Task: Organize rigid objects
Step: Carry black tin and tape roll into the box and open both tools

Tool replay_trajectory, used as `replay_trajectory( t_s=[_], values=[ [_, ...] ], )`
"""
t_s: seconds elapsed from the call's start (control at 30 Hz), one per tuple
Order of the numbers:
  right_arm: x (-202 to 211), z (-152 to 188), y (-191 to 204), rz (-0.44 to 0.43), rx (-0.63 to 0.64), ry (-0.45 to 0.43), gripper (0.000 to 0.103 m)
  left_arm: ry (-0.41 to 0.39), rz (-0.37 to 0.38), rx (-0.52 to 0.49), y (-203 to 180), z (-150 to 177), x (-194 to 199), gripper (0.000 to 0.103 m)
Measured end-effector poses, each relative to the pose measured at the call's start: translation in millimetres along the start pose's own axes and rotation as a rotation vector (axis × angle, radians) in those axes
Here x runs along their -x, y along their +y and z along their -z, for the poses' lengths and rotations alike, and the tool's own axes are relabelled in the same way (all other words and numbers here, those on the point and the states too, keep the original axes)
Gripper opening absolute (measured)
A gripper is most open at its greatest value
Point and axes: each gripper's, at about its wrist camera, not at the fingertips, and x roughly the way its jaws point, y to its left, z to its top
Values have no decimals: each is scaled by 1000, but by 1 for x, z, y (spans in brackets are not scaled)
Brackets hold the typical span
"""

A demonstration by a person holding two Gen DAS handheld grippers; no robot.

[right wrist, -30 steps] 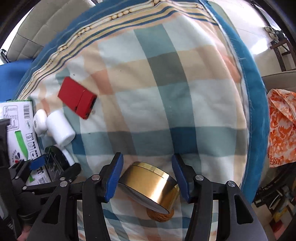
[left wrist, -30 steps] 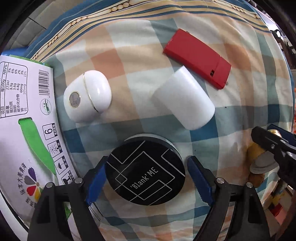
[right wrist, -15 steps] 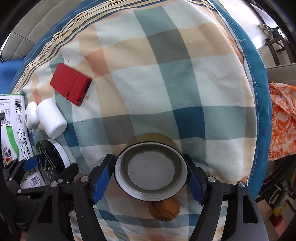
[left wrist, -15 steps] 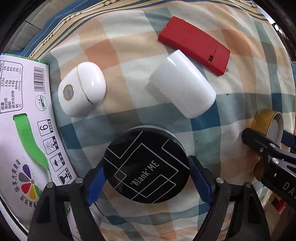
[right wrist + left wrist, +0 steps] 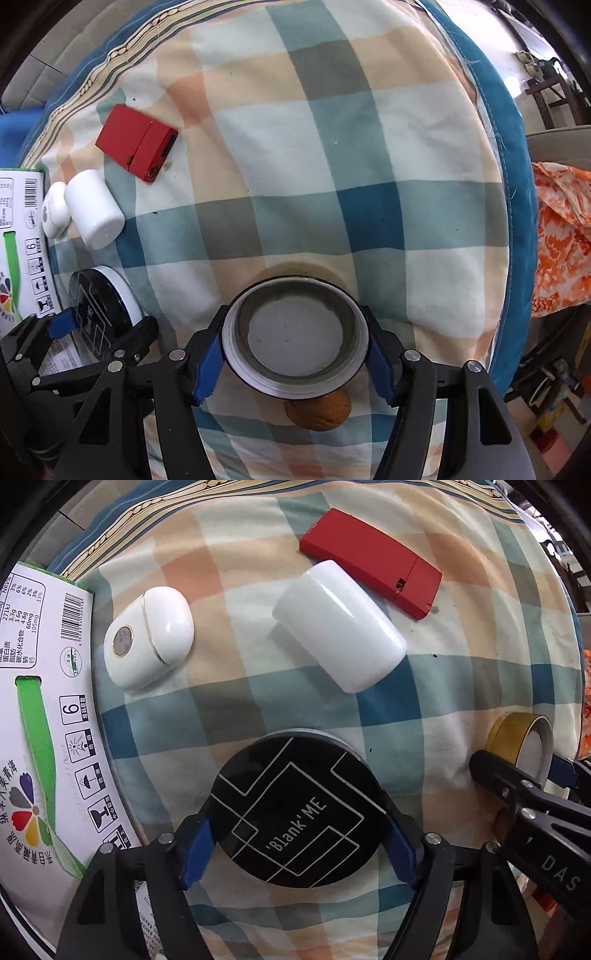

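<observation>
Although both of your grippers fill the lower edge of their views, parts of the scene are cut off: the printed carton (image 5: pixel 33 738) runs out of the left wrist view at the left, and the walnut (image 5: pixel 317 410) sits half hidden under the gold lid (image 5: pixel 295 339) in the right wrist view.

Your left gripper (image 5: pixel 295 845) has its blue pads pressed against both sides of the black round case (image 5: pixel 295 808), the one with white lines and "Blank ME" on top. It is closed on that case, just above the checked cloth (image 5: pixel 240 709). Whether the case touches the cloth, you cannot tell.

Your right gripper (image 5: pixel 295 362) is closed on the gold lid, open side facing the camera. The lid holds nothing; only its pale grey inner face shows. A faint round shadow lies on the cloth beyond it.

Ahead of the black case lie the white oval case (image 5: pixel 147 638) near the carton, the white cylinder (image 5: pixel 340 627) on its side, and the red flat box (image 5: pixel 373 576), whose long edge seems to touch the cylinder. These three sit well apart from the gold lid. An orange patterned fabric (image 5: pixel 561 236) hangs off the cloth's right edge.
</observation>
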Motion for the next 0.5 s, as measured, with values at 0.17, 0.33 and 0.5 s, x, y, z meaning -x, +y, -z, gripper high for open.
replay_trajectory(
  t_s=[0.17, 0.33, 0.5],
  values=[
    [-6, 0, 24, 22, 0, -5, 67, -18, 8, 1, 0, 4, 3, 73],
    [10, 10, 28, -4, -2, -29, 67, -41, 50, 18, 1, 21, 15, 73],
    [33, 27, 31, -16, 7, -70, 67, -85, 80, 11, -3, 43, 34, 73]
  ],
)
